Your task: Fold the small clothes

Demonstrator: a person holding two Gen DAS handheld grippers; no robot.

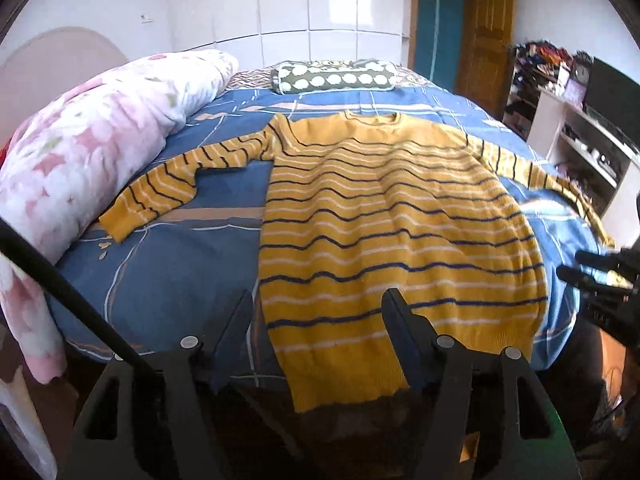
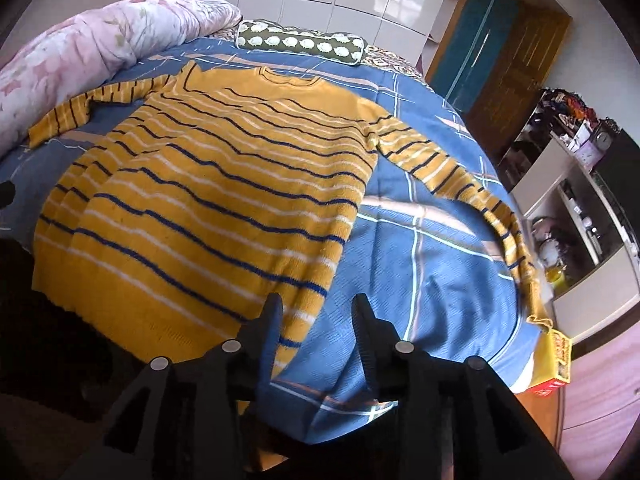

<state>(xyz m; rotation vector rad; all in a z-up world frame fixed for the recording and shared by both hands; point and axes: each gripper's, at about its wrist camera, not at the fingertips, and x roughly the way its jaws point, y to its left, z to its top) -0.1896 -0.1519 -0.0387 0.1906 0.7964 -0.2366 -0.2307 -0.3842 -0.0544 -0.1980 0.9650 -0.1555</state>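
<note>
Sweater (image 1: 400, 220) lying spread flat on the bed (image 1: 168, 280), both my tongs released above its hem.

I am holding my left gripper (image 1: 318, 300) over the sweater's lower left corner with its jaws standing apart and nothing pinched between them. I am holding my right gripper (image 2: 318, 304) over the lower right corner, jaws parted and empty too. The yellow striped sweater is lying face up on the blue bedspread, both sleeves stretched outward, neck pointing toward the green bolster pillow (image 1: 332, 76); a pink floral quilt (image 1: 88, 148) is bunching along the left side.
</note>
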